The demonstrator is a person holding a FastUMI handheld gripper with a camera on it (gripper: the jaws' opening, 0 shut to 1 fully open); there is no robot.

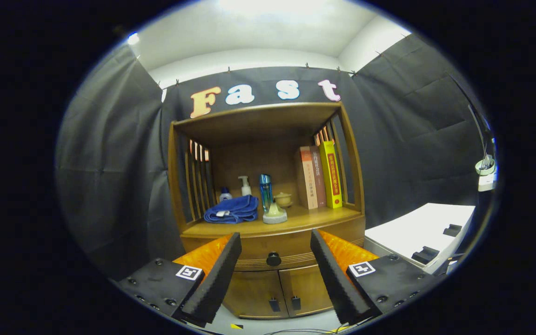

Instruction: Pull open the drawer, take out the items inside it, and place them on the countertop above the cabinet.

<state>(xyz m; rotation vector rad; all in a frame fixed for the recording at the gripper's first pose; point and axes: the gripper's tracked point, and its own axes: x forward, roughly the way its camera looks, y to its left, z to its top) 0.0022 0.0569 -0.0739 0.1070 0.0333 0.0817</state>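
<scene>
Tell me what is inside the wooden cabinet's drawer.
The wooden drawer is closed, so its contents are hidden. Its round black knob sits beyond and between the open gripper's fingers.

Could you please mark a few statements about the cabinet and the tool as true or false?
1. The drawer is pulled open. False: it is closed.
2. The tool is open, with the knob showing between its fingers. True.
3. A folded blue towel lies on the countertop. True.
4. The books lie flat on the towel. False: they stand upright at the other end of the shelf.
5. The tool holds the knob. False: the knob lies beyond the fingers.
</scene>
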